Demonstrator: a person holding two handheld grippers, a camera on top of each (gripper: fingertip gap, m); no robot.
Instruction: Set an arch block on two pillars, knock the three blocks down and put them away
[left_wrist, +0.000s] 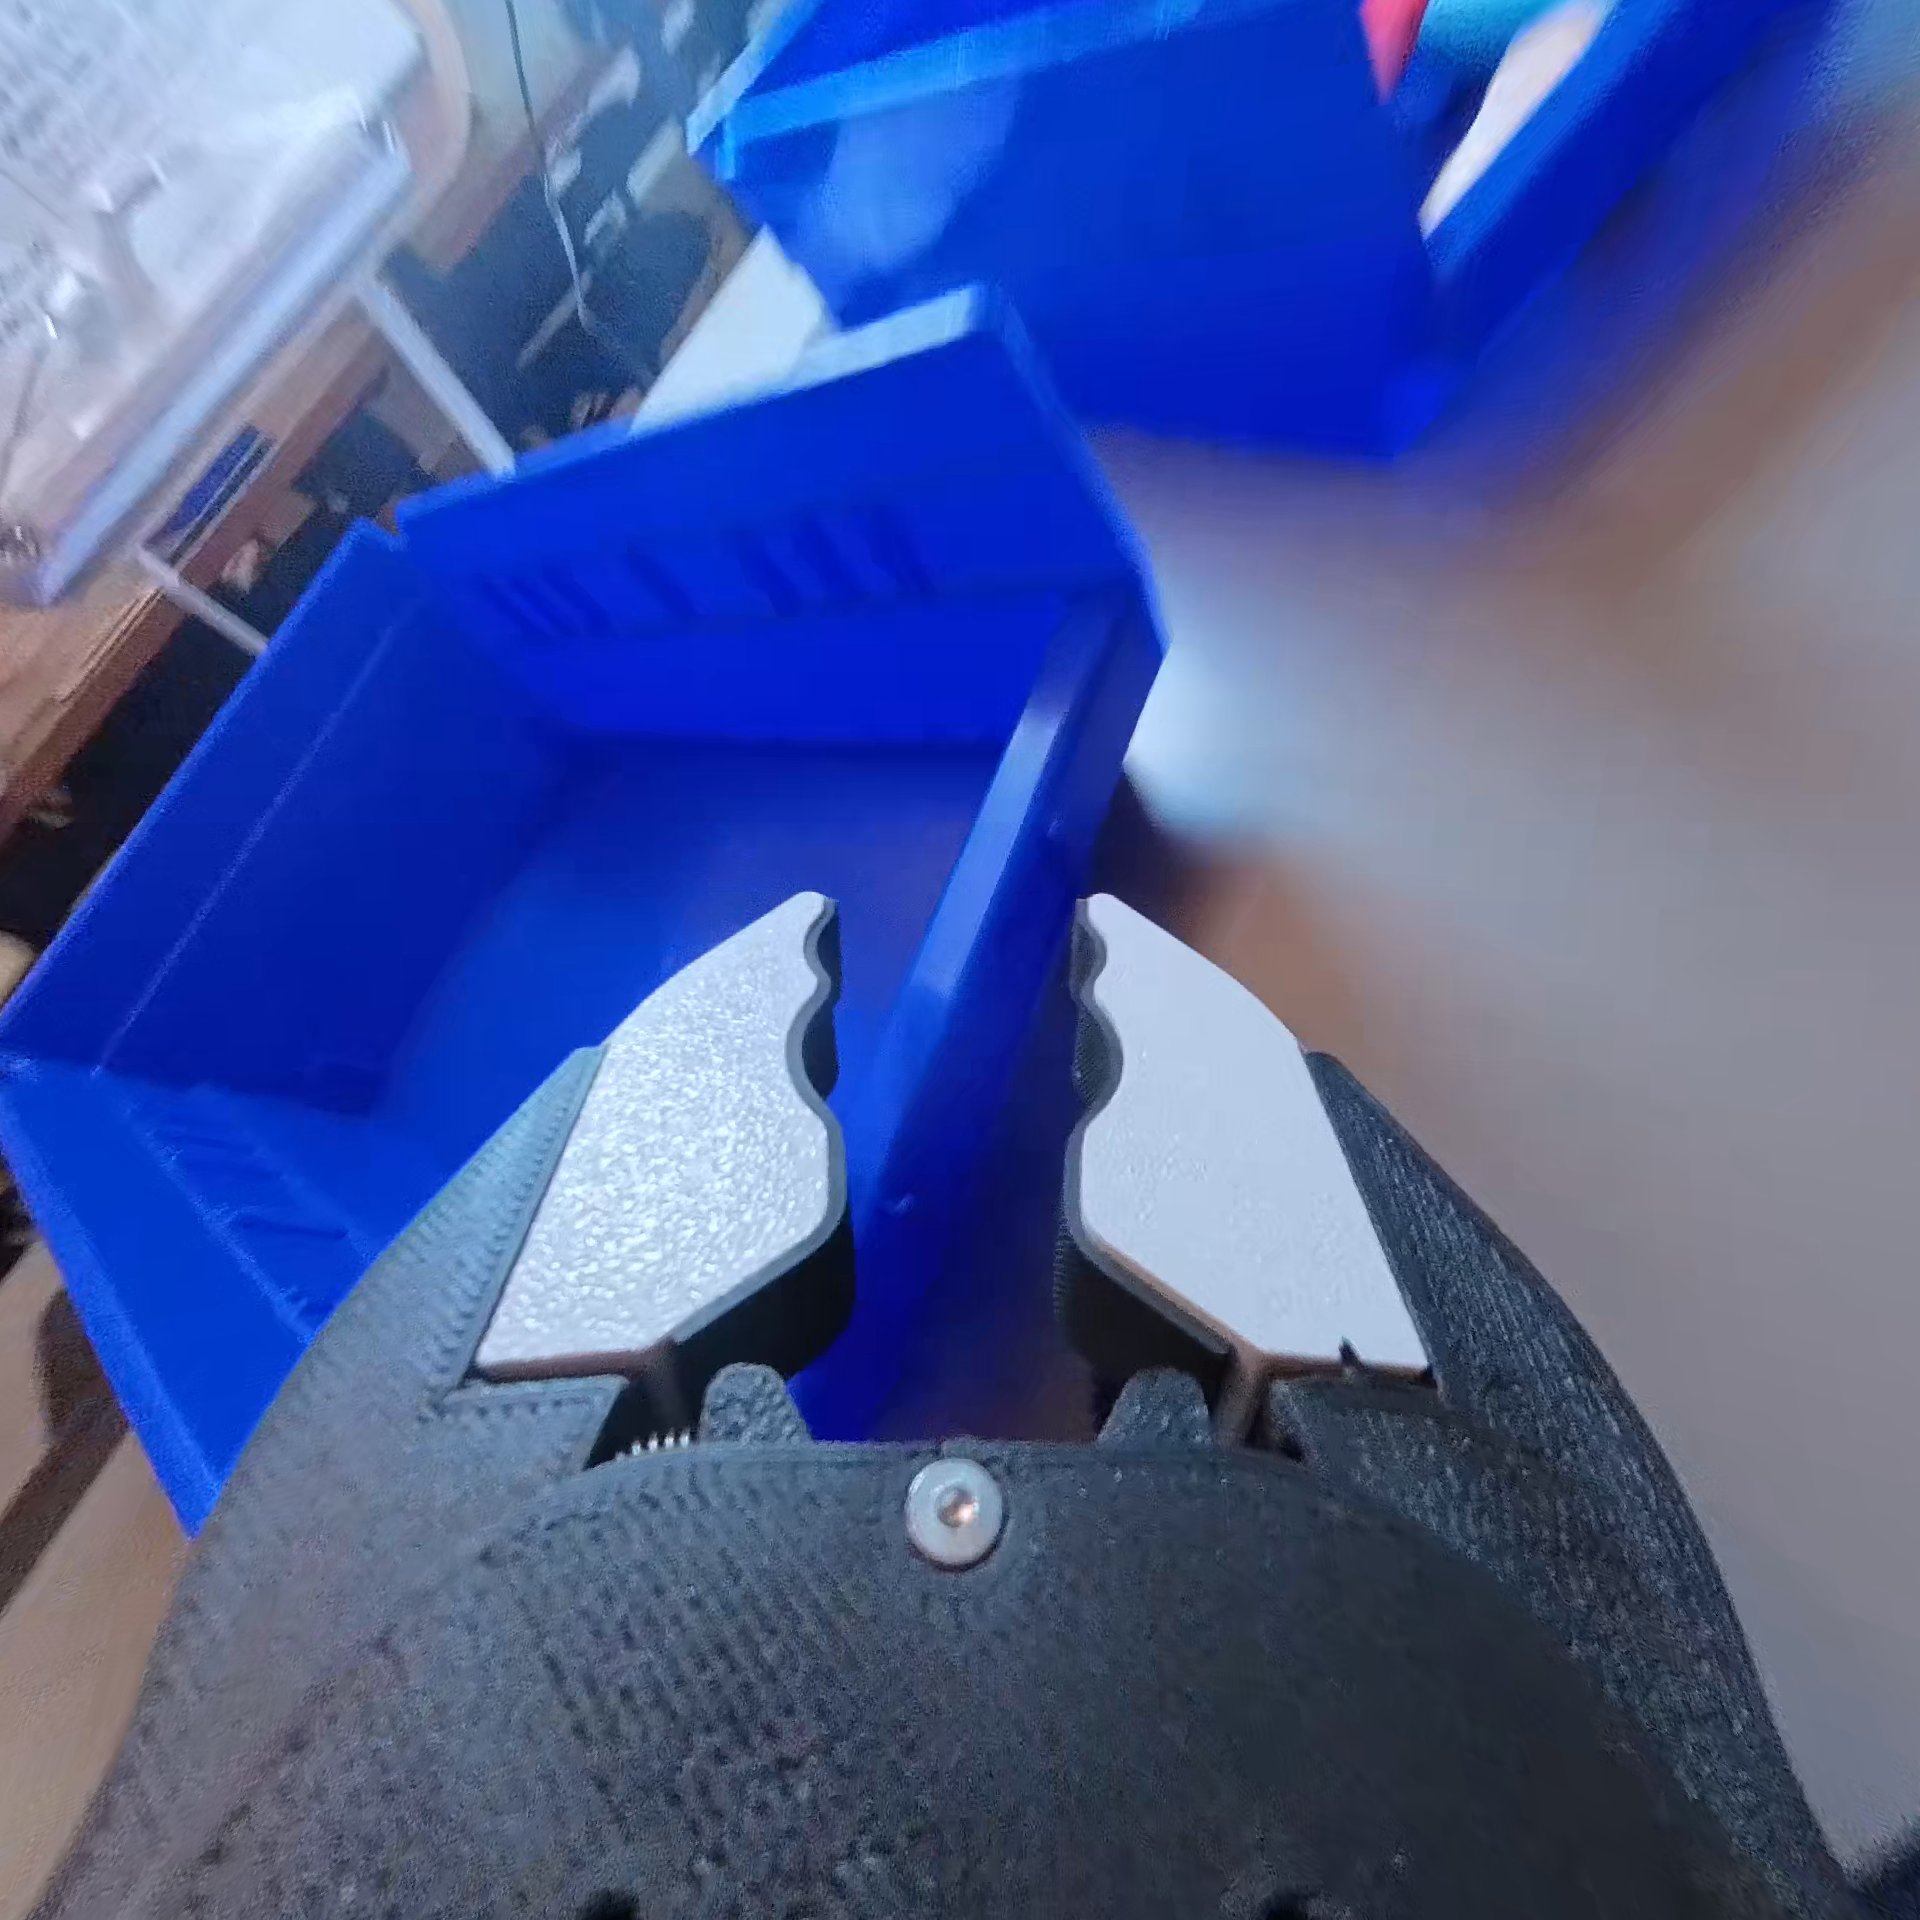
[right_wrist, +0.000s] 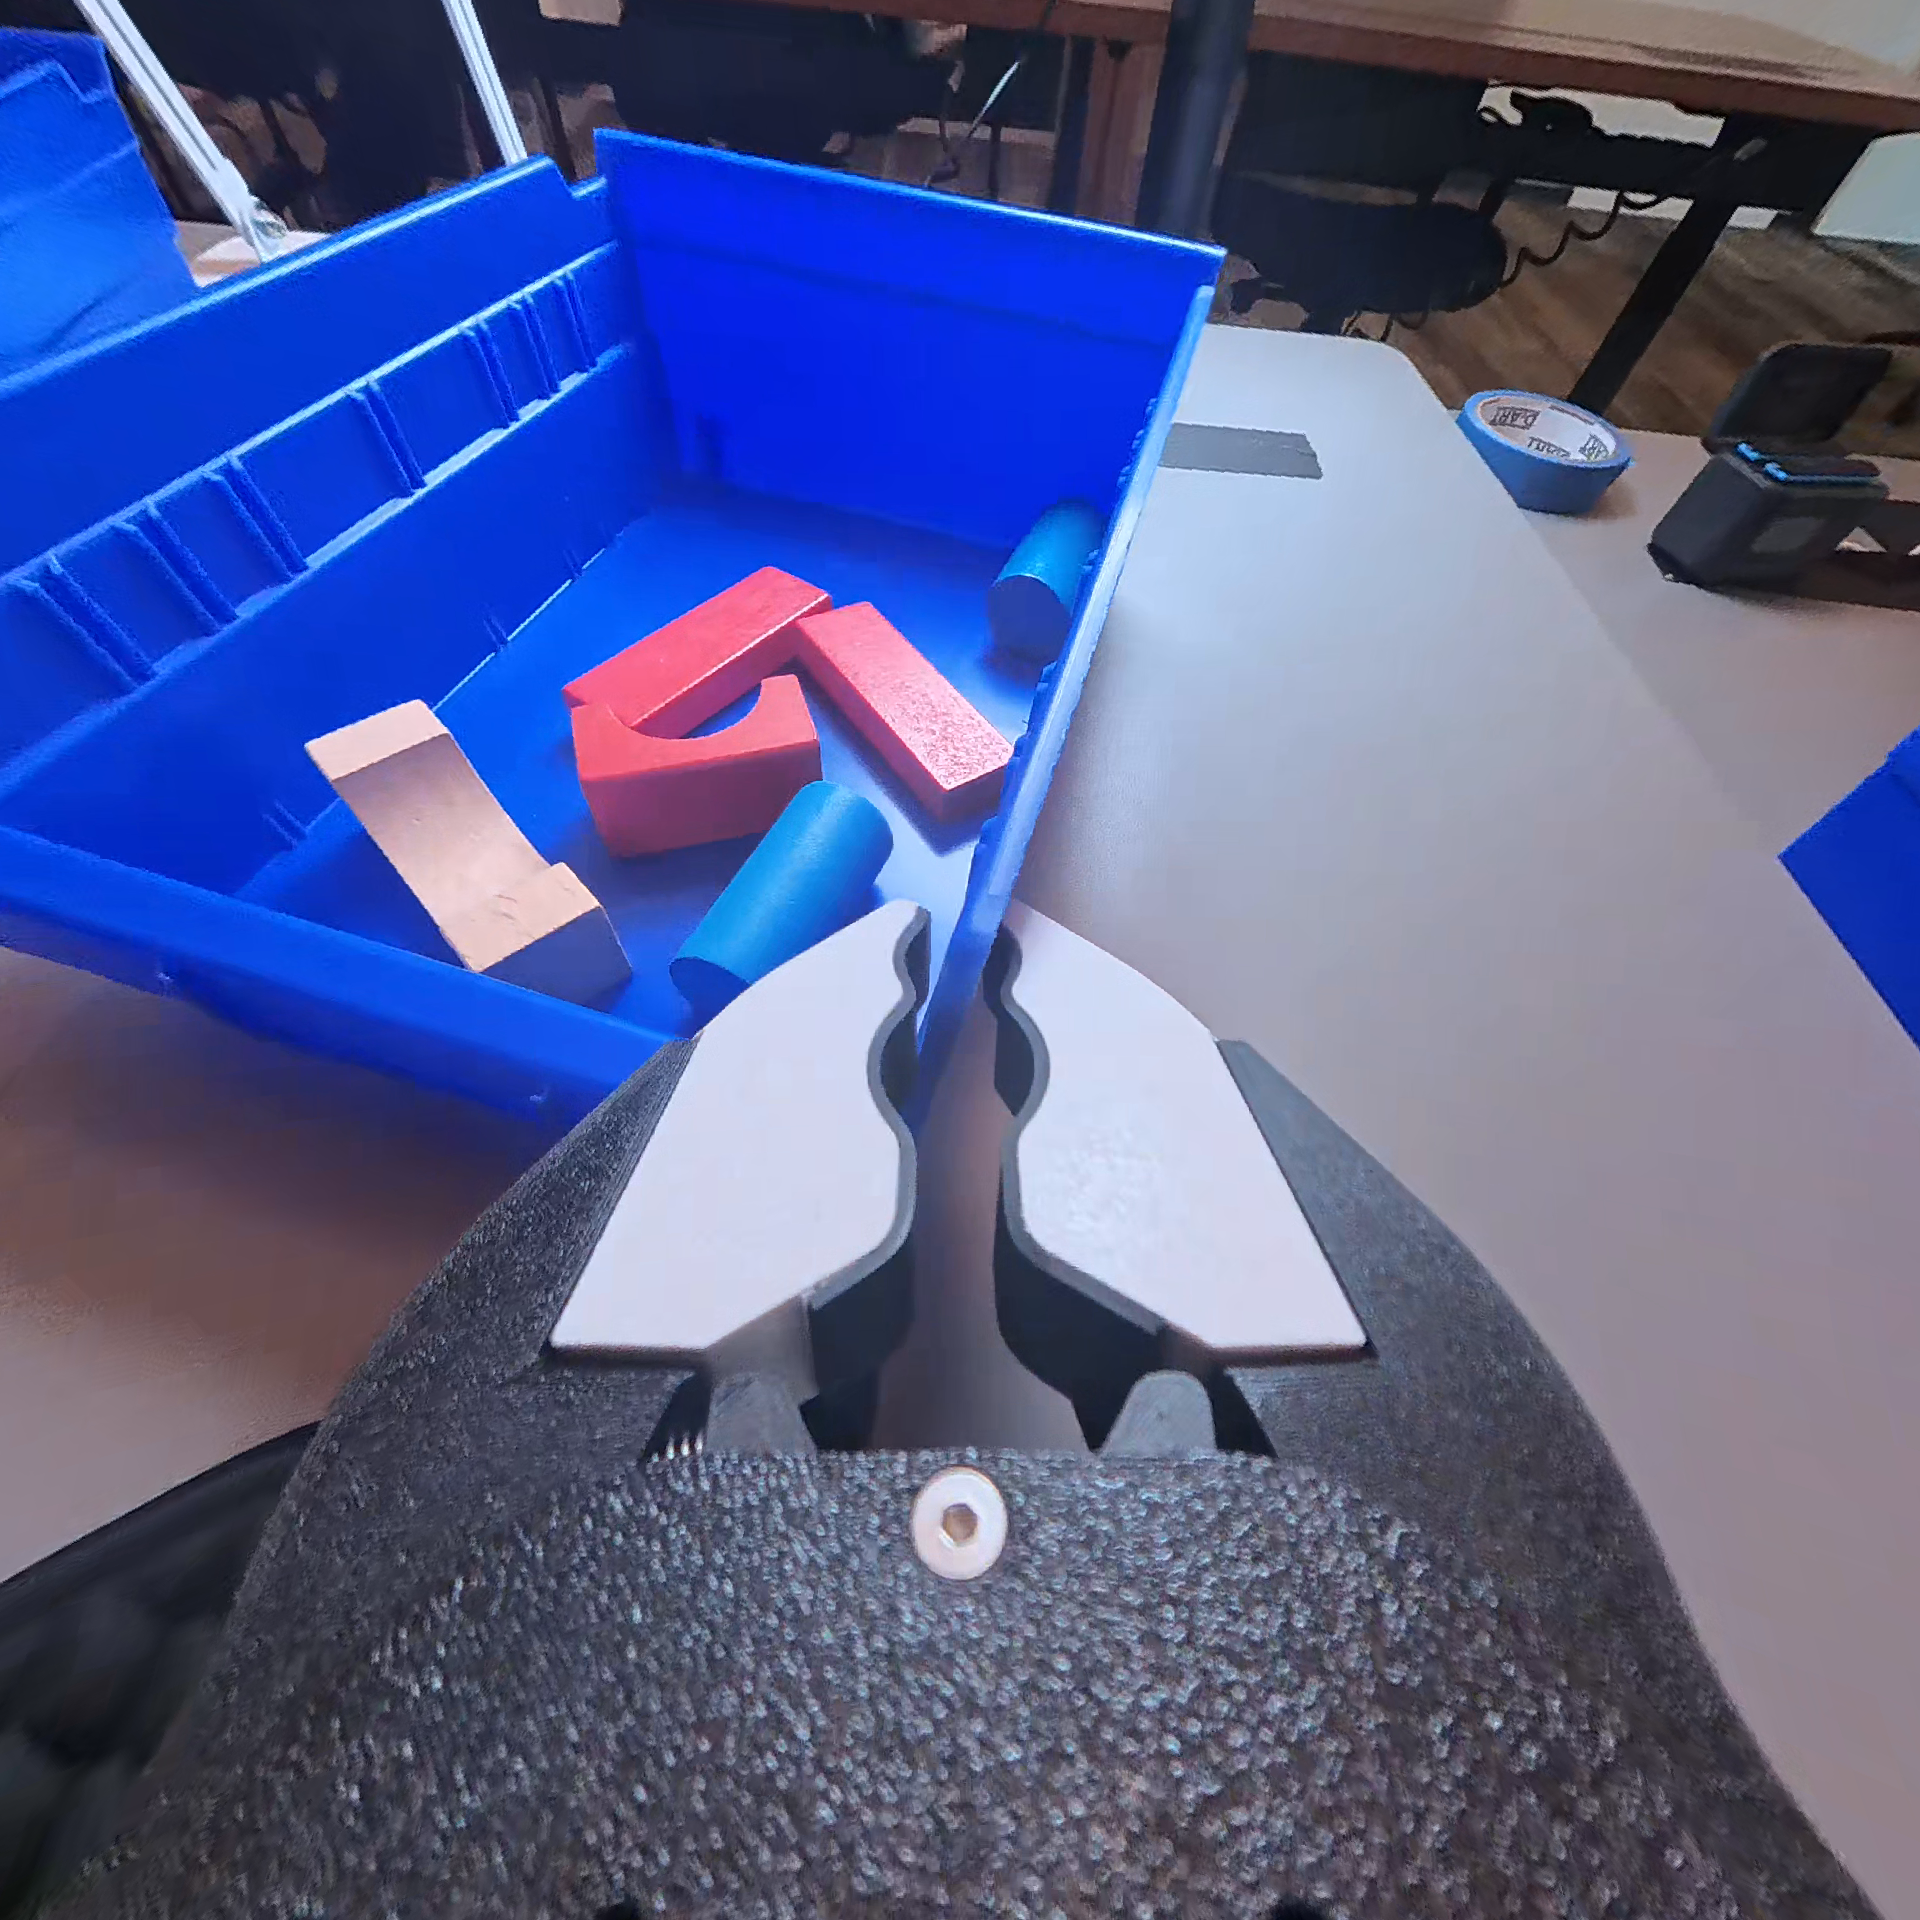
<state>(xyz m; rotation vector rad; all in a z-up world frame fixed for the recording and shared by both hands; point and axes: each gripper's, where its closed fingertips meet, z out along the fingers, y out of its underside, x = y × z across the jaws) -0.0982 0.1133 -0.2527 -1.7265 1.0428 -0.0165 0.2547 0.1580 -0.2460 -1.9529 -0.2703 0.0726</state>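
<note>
Table carries two blue bins. The block bin holds the task's pieces: red arch block, two blue cylinder pillars, plus red planks and a tan block. The empty bin looks tilted. Right gripper straddles the block bin's side wall, left gripper the empty bin's wall, both seemingly clamped on them. A slipping thin wall could tip a bin and spill blocks.
</note>
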